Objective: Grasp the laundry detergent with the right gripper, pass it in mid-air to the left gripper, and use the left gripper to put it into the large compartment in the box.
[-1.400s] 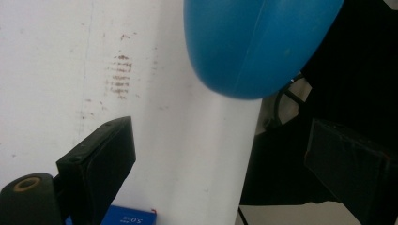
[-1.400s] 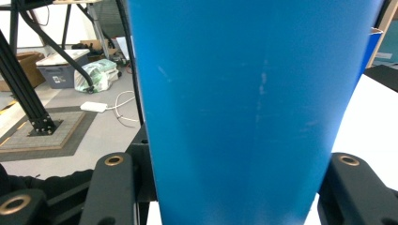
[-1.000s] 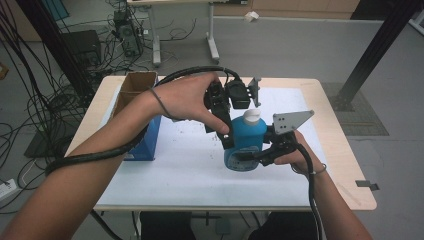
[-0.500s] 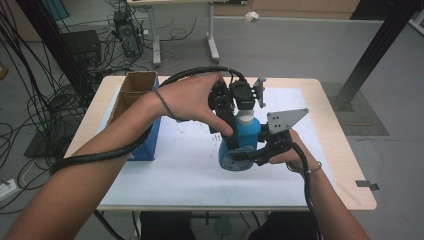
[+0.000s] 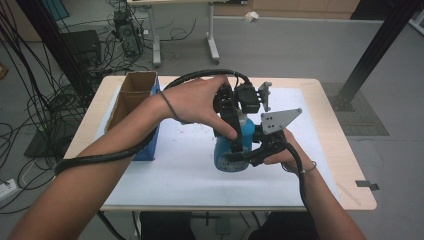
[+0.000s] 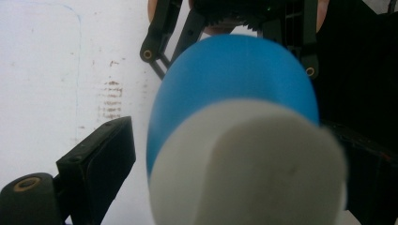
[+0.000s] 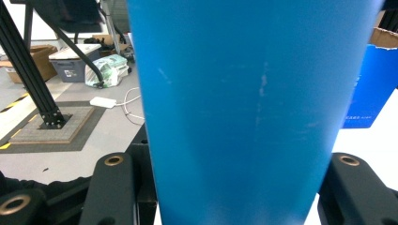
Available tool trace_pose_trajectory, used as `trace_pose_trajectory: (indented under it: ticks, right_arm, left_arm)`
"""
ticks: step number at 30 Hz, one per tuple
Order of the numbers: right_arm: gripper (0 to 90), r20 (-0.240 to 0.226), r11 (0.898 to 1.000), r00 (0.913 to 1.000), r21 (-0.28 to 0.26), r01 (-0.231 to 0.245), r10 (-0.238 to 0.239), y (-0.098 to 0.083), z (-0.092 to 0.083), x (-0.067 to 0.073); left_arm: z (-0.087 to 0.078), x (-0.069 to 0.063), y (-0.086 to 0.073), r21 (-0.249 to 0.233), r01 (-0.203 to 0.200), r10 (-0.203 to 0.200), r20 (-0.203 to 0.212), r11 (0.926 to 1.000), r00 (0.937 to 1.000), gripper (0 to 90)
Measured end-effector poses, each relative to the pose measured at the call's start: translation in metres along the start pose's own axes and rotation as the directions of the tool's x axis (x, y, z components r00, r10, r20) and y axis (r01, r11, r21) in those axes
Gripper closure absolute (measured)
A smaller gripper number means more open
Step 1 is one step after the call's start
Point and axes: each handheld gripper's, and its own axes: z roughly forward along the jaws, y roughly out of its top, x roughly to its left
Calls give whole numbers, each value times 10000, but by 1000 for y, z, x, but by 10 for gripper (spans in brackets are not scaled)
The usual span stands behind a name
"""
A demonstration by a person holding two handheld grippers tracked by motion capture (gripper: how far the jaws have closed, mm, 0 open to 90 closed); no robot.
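My right gripper (image 5: 240, 159) has its fingers clamped on the blue bottle's (image 5: 231, 150) lower body, upright on the white worktop (image 5: 180, 170). My left gripper (image 5: 235, 107) straddles the white cap (image 6: 244, 164); I cannot tell whether those fingers press it.

Left gripper (image 5: 235, 117) points straight down from above, left forearm angled across, its 2 jaws spread either side. Right gripper (image 5: 239, 156) lies level and low, jaws clamped tight, right hand (image 5: 282, 152) wrapped behind it.
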Motion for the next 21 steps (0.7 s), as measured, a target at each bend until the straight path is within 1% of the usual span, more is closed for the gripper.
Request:
trace_pose_trajectory:
  ticks: [21]
  right_arm:
    - [441,21,10000,10000,76,-28,28,-2,0,1]
  left_arm:
    - [0,-1,0,43,24,-24,-63,10000,10000,91]
